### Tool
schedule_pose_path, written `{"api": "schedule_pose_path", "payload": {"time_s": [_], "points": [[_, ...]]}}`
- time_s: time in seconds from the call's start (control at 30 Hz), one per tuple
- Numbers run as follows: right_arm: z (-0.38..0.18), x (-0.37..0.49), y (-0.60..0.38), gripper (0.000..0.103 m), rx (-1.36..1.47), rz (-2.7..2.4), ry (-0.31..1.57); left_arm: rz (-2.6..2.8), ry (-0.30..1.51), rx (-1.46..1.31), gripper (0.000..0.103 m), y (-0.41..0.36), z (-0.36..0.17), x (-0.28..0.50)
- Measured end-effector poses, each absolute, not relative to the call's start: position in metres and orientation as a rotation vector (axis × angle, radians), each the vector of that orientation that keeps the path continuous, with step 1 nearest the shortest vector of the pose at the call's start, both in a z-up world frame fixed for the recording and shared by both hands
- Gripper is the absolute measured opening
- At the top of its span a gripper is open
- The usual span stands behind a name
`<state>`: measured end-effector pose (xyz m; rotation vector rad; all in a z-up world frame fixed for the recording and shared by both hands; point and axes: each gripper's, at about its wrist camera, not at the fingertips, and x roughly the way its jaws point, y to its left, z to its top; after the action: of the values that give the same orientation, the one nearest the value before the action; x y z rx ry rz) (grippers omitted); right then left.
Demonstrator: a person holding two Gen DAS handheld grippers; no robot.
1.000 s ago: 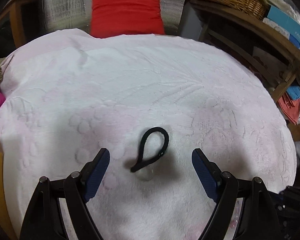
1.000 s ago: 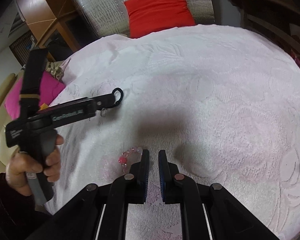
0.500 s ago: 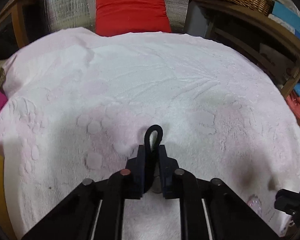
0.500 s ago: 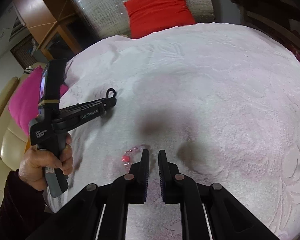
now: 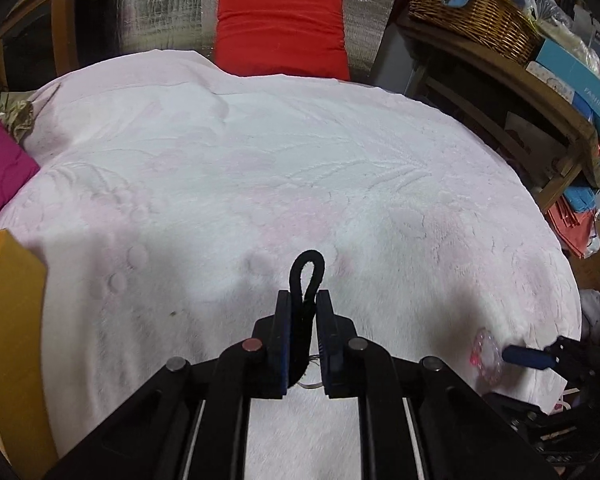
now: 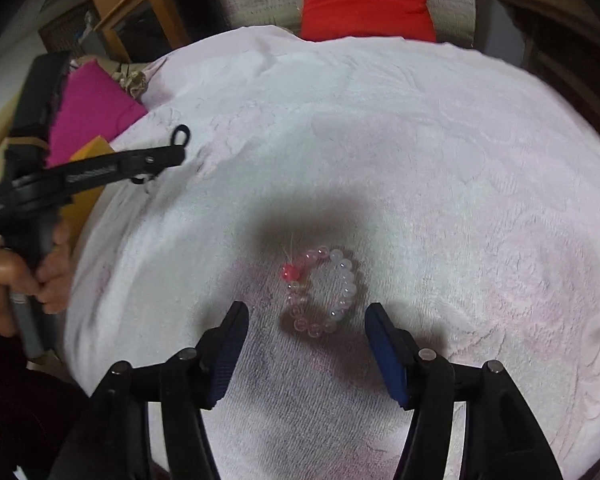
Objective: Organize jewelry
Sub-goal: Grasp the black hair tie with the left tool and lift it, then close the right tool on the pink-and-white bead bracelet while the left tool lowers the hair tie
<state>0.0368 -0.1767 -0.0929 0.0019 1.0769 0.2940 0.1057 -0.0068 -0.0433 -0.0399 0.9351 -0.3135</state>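
Observation:
A black cord loop [image 5: 307, 276] with a small ring hanging under it is pinched in my left gripper [image 5: 303, 300], which is shut on it above the pale pink towel [image 5: 260, 168]. From the right wrist view the same loop [image 6: 181, 136] sticks out of the left gripper's tip [image 6: 168, 156], held by a hand at the left. A pink and clear bead bracelet [image 6: 320, 292] lies flat on the towel. My right gripper [image 6: 306, 320] hangs just short of it, jaws opening wide, touching nothing. The bracelet [image 5: 486, 354] also shows at the left wrist view's right edge.
A red cushion [image 5: 280, 32] leans against a silver quilted back beyond the towel. A magenta cushion [image 6: 92, 108] and a yellow box [image 5: 8, 320] lie at the left. Wooden shelves with a wicker basket [image 5: 472, 8] and boxes stand on the right.
My left gripper shut on the black cord loop and carried it left, off the towel. My right gripper went from shut to wide open, with the bracelet now just ahead of its fingers.

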Motion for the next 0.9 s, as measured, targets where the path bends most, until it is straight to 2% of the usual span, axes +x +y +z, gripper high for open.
{"api": "schedule_pose_path", "payload": {"time_s": [0.17, 0.2, 0.23, 0.3, 0.33, 0.7, 0.9], "points": [[-0.096, 0.044, -0.174, 0.063, 0.004, 0.263, 1.058, -0.334, 0.931, -0.033, 0.012, -0.005, -0.039, 0.099], [-0.096, 0.046, -0.173, 0.055, 0.005, 0.253, 1.054, -0.334, 0.929, -0.029, 0.012, -0.005, -0.039, 0.098], [-0.096, 0.047, -0.171, 0.04, -0.01, 0.241, 1.051, -0.333, 0.928, -0.027, 0.012, -0.005, -0.039, 0.099], [-0.095, 0.048, -0.168, 0.029, -0.029, 0.231, 1.044, -0.325, 0.923, -0.022, 0.012, -0.002, -0.037, 0.098], [-0.094, 0.05, -0.168, 0.016, -0.014, 0.241, 1.042, -0.32, 0.921, -0.019, 0.012, -0.002, -0.037, 0.097], [-0.066, 0.041, -0.166, 0.016, 0.024, 0.283, 0.91, -0.291, 0.916, -0.016, 0.012, 0.005, -0.035, 0.098], [-0.064, 0.038, -0.164, 0.016, 0.023, 0.278, 0.908, -0.273, 0.905, -0.017, 0.012, 0.006, -0.032, 0.097]]}}
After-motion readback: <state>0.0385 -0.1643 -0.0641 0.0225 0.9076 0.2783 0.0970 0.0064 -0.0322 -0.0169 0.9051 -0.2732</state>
